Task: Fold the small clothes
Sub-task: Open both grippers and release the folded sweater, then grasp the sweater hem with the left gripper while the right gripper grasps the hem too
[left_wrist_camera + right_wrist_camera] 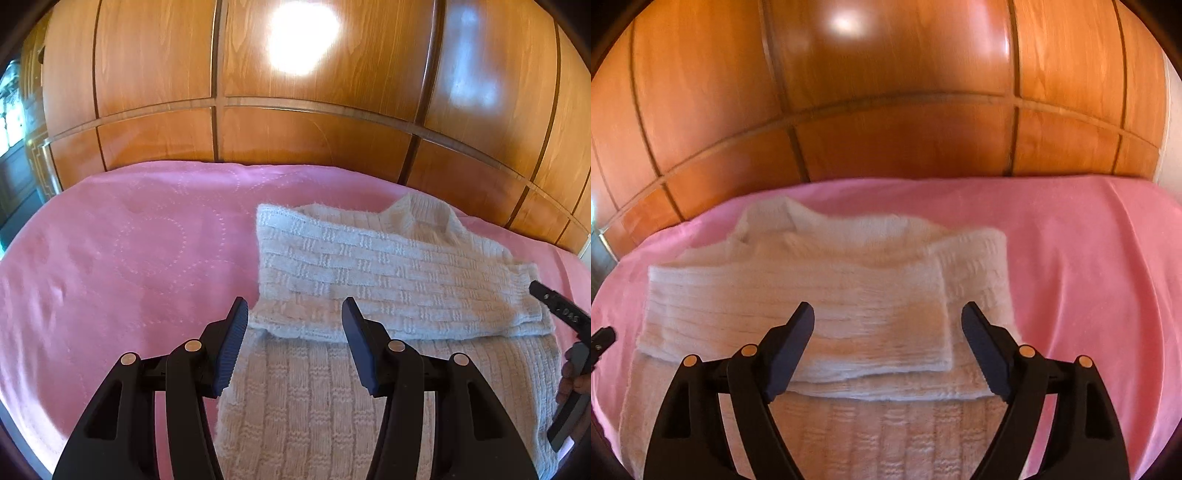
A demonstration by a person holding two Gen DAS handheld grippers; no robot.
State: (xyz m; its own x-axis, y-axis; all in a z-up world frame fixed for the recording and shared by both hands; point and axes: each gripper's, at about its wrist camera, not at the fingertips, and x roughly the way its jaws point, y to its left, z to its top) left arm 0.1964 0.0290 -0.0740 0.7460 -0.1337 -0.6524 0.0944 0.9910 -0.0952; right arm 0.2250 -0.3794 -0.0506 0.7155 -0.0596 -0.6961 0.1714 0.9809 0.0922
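A white knitted sweater (369,258) lies flat on a pink bedspread (129,258), collar toward the far side, with its sleeves folded across the chest. My left gripper (294,302) hovers open over the sweater's lower left part, and nothing is between its blue pads. In the right wrist view the sweater (812,288) looks blurred. My right gripper (887,308) is open above the folded sleeve and the lower right body, its jaws wide and apart from the cloth. One finger of the right gripper (550,299) shows at the left wrist view's right edge.
A glossy wooden wardrobe (295,129) stands right behind the bed. Bare pink bedspread (1089,277) extends to the right of the sweater and to its left. A person's hand (576,384) holds the right gripper's handle. A tip of the left gripper (604,338) pokes in at the right wrist view's left edge.
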